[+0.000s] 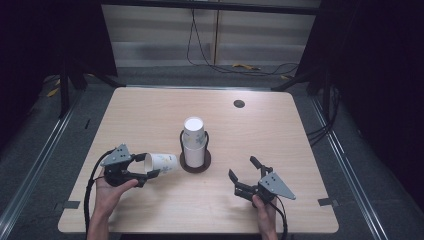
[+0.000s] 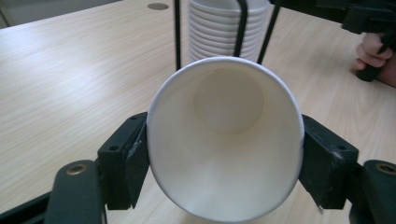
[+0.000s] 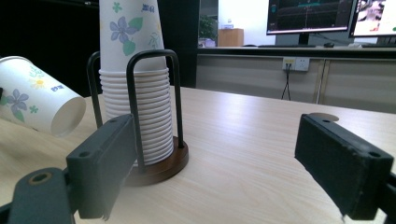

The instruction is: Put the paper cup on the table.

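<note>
Lying on its side in the lower left of the high view, a flowered paper cup [image 1: 161,163] is clamped at its rim between the jaws of the left gripper [image 1: 145,170], its base toward the cup stack [image 1: 194,142] in the wire holder [image 1: 195,161] at mid-frame on the worktop [image 1: 150,115]. Lower right, the right gripper [image 1: 243,172] rests with jaws spread wide, holding nothing, aimed at the holder.

High view: table [image 1: 150,115] evenly lit from above, surroundings near black, soft short shadows, slightly soft focus. Left gripper view: bright cup interior [image 2: 224,154], near parts blurred at lower edge. Right gripper view: monitors [image 3: 310,16] upper right glare, background soft.
</note>
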Tool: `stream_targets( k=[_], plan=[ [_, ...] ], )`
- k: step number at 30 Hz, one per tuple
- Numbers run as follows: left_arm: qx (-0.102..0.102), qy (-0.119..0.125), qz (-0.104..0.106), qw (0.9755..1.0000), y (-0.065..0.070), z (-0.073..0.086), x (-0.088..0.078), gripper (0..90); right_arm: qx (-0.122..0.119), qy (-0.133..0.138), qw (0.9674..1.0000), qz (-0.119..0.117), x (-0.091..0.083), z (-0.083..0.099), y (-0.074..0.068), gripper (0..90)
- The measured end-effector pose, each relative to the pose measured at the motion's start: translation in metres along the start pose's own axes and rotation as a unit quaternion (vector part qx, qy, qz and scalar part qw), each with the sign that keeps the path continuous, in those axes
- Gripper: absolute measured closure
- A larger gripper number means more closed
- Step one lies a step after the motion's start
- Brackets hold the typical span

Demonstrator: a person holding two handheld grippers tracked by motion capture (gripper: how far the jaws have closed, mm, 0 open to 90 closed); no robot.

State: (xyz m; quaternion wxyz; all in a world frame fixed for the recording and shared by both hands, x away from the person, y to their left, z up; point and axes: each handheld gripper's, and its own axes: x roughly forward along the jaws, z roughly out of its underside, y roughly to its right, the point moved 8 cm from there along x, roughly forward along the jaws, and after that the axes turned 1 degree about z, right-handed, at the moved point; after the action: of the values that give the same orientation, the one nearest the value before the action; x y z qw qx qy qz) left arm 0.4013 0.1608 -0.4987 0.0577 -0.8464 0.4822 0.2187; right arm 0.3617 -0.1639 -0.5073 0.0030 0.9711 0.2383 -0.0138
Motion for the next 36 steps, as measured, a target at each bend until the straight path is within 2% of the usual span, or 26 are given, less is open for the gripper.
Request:
stream_targets(
  k=[3,6,9,10,13,15,17,19,22,24,25,26,27,32,34,35,36],
  plan=[
    [-0.007,0.005,-0.009,0.9999,-0.006,-0.005,-0.003,26.6,-0.004,0.004,1.0,0.004,-0.001,0.0,0.0,11.8],
    [-0.006,-0.011,-0.018,0.9998,-0.012,-0.008,-0.002,26.5,-0.005,0.006,1.0,0.005,-0.001,0.0,0.0,11.9],
    [-0.01,-0.021,-0.016,0.9996,-0.015,-0.011,0.0,26.6,-0.005,0.005,1.0,0.005,-0.001,0.0,0.0,11.9],
    [-0.014,-0.03,-0.018,0.9993,-0.016,-0.012,0.002,26.6,-0.005,0.005,1.0,0.006,-0.001,0.0,0.0,11.9],
    [-0.012,-0.06,-0.025,0.9978,-0.022,-0.012,0.006,26.6,-0.006,0.006,0.9999,0.007,-0.001,0.0,0.0,11.9],
    [-0.017,-0.066,-0.026,0.9973,-0.025,-0.015,0.009,26.6,-0.006,0.005,0.9999,0.007,-0.001,0.0,0.0,12.0],
    [-0.022,-0.072,-0.037,0.9965,-0.029,-0.018,0.012,26.6,-0.005,0.005,0.9999,0.007,-0.001,0.0,0.0,12.5],
    [-0.021,-0.076,-0.03,0.9965,-0.031,-0.022,0.015,26.5,-0.005,0.005,0.9999,0.007,-0.001,0.0,0.0,12.6],
    [-0.017,-0.094,-0.04,0.9946,-0.037,-0.024,0.015,26.3,-0.005,0.005,0.9999,0.009,-0.001,0.0,0.0,12.6],
    [-0.025,-0.099,-0.039,0.994,-0.04,-0.026,0.015,26.2,-0.005,0.005,0.9999,0.009,-0.001,0.0,0.0,12.5],
    [-0.021,-0.105,-0.043,0.9934,-0.043,-0.027,0.014,26.1,-0.005,0.005,0.9999,0.009,-0.001,0.0,0.0,12.5],
    [-0.027,-0.109,-0.048,0.9925,-0.044,-0.029,0.015,26.1,-0.005,0.005,0.9999,0.009,-0.001,0.0,0.0,12.5],
    [-0.02,-0.118,-0.052,0.9915,-0.046,-0.03,0.015,26.1,-0.005,0.005,0.9999,0.009,-0.001,0.0,0.0,12.5],
    [-0.012,-0.16,-0.05,0.9858,-0.048,-0.034,0.015,26.1,-0.005,0.005,0.9999,0.009,-0.001,0.0,0.0,12.5],
    [-0.003,-0.17,-0.062,0.9834,-0.05,-0.037,0.015,26.2,-0.006,0.005,0.9999,0.009,-0.001,0.0,0.0,12.5],
    [-0.006,-0.174,-0.064,0.9826,-0.049,-0.038,0.015,26.1,-0.005,0.005,0.9999,0.009,-0.001,0.0,0.0,12.5],
    [0.001,-0.185,-0.058,0.981,-0.05,-0.038,0.015,26.1,-0.005,0.005,0.9999,0.009,-0.001,0.0,0.0,12.4]
  ],
)
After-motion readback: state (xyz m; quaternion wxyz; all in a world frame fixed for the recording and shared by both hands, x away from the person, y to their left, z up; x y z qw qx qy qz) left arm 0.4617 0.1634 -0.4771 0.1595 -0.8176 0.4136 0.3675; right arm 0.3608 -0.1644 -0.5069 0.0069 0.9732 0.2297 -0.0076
